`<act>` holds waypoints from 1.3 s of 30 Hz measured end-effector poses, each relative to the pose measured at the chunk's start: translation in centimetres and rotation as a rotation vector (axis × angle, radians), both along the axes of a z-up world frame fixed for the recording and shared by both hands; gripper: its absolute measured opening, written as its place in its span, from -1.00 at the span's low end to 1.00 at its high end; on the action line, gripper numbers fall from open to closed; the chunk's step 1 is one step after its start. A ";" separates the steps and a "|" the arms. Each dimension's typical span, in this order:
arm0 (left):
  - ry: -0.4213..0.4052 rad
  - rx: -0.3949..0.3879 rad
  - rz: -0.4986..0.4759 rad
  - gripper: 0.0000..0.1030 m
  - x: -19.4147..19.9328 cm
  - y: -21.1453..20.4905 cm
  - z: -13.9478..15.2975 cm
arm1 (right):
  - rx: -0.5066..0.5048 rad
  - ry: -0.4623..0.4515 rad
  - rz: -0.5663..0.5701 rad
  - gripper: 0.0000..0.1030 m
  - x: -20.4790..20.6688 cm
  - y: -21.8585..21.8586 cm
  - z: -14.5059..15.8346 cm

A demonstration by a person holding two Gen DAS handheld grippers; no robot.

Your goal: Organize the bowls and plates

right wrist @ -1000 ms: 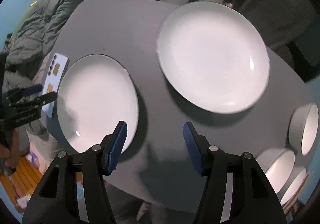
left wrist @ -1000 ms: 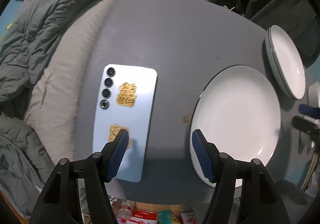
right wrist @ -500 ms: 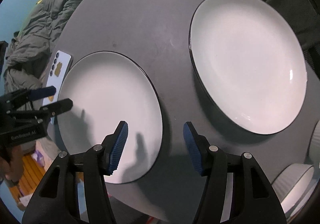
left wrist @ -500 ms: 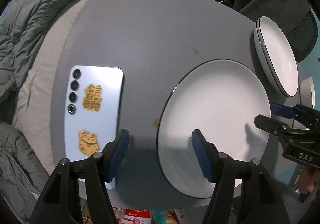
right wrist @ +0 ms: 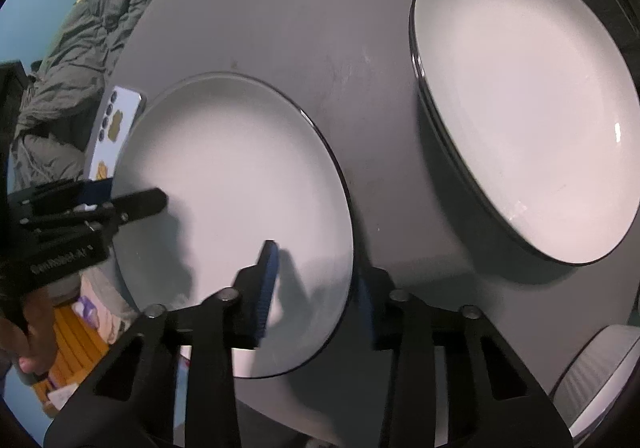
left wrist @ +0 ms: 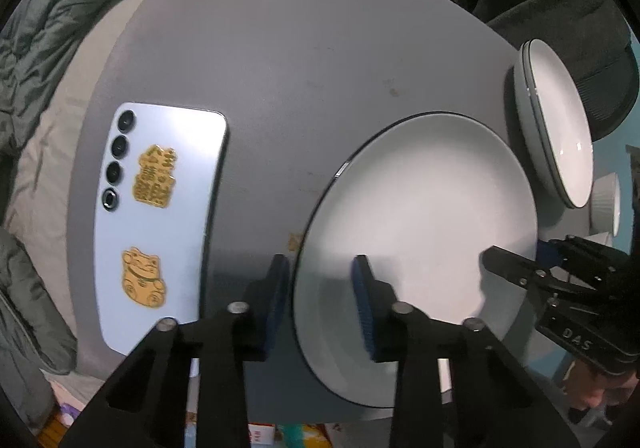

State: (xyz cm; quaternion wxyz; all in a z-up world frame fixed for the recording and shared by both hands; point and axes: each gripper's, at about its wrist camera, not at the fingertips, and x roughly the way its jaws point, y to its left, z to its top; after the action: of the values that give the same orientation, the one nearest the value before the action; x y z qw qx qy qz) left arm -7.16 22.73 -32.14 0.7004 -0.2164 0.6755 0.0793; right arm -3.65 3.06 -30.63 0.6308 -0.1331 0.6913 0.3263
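**Both grippers straddling the near plate**

We are closing the left gripper [left wrist: 320,300] astride the white plate's [left wrist: 420,232] left rim, beside a phone [left wrist: 160,208]. We are closing the right gripper [right wrist: 316,284] astride its right rim; neither visibly clamps. Stacked plates [right wrist: 520,100] are resting far right.

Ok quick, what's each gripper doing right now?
Left gripper: jaws just closing astride the near plate's rim; grip cannot be told.
Right gripper: same, on that plate's opposite rim.

Both claws [left wrist: 320,302] [right wrist: 316,288] narrowed, pointing down
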 end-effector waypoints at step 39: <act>-0.001 -0.077 -0.228 -0.46 1.4 -17.3 1.3 | 0.007 0.038 -0.312 -0.71 0.0 -15.2 1.2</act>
State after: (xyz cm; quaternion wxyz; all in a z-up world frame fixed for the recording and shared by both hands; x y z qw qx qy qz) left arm -5.72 5.47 -30.81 0.6962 -0.1648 0.6981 -0.0272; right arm -3.70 -12.12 -29.43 0.6612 -0.0157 0.7141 0.2293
